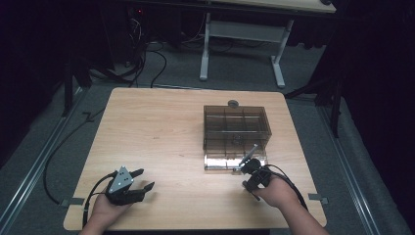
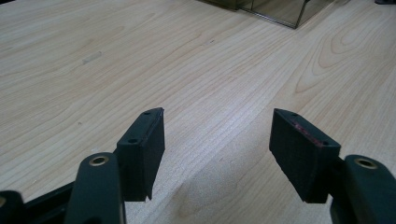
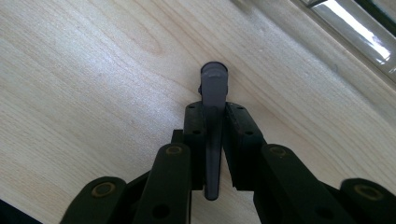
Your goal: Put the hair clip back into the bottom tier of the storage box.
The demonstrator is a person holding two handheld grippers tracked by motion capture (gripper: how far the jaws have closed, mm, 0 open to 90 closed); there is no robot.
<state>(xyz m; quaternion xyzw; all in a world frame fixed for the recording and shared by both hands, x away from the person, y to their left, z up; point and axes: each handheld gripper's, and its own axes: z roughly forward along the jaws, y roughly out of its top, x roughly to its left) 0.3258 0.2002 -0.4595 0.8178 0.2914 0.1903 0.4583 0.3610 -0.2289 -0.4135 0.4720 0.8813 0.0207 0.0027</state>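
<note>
Grey tapered plastic tube (image 3: 214, 116) is clamped in the right claw (image 3: 214, 122) beside the smoky clear compartment box (image 1: 236, 126), not yet placed; left claw (image 2: 217, 140) rests wide open on the wooden surface (image 1: 156, 132).

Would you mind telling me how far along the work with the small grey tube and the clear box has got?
Done: the right claw is shut on the small grey tapered plastic tube, lifted beside the clear brown plastic compartment box. In hand: carrying it at the box's near edge. Left: probably setting it into a compartment; none visibly holds a tube yet. The left claw is open over the wooden table.
</note>
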